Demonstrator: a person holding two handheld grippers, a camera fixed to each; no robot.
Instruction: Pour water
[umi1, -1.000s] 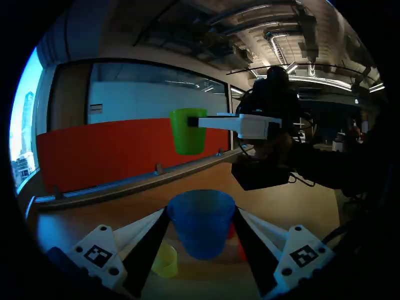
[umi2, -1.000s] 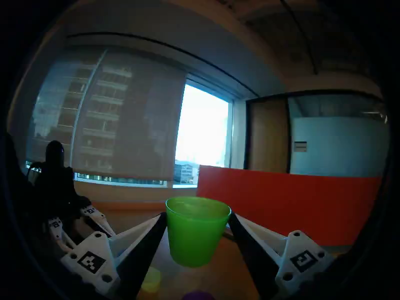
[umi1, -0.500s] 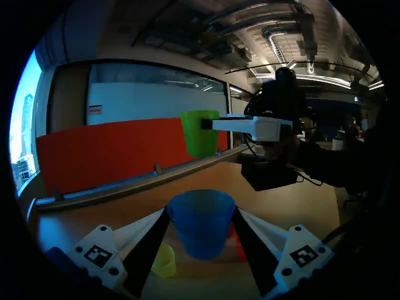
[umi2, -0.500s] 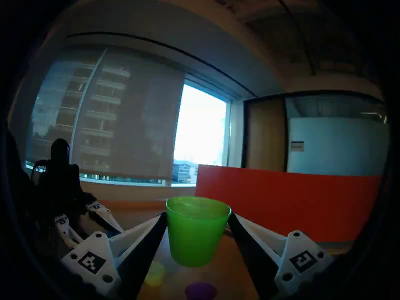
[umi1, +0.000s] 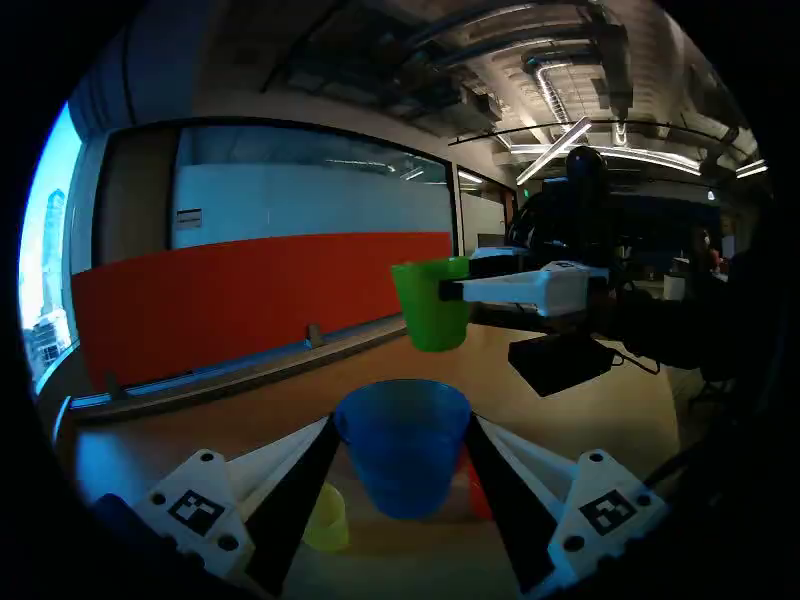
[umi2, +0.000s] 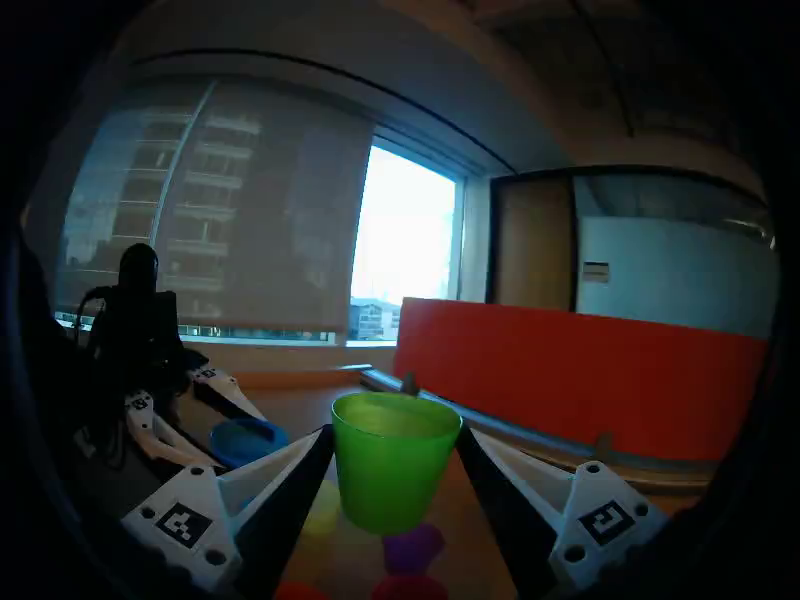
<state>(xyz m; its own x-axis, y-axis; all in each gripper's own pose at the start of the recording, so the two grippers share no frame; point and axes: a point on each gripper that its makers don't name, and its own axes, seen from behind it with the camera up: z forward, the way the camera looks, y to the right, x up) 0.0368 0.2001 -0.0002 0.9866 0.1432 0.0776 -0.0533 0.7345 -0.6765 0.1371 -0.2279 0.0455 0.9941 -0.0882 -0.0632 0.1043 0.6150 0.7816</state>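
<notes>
In the left gripper view my left gripper is shut on an upright blue cup, held above the wooden table. Farther off in that view, my right gripper holds a green cup upright, up and to the right of the blue cup. In the right gripper view the right gripper is shut on the green cup. The blue cup and the left gripper show at the left, lower than the green cup. I cannot see any water inside either cup.
Small cups lie on the table below: a yellow one, a red one, a purple one. An orange partition with a rail runs along the table's far edge. Windows stand behind. A person's dark sleeve holds the right gripper.
The right gripper with the green cup has come down and moved right in the left gripper view. The blue cup has come into sight in the right gripper view. The left gripper stays still.
</notes>
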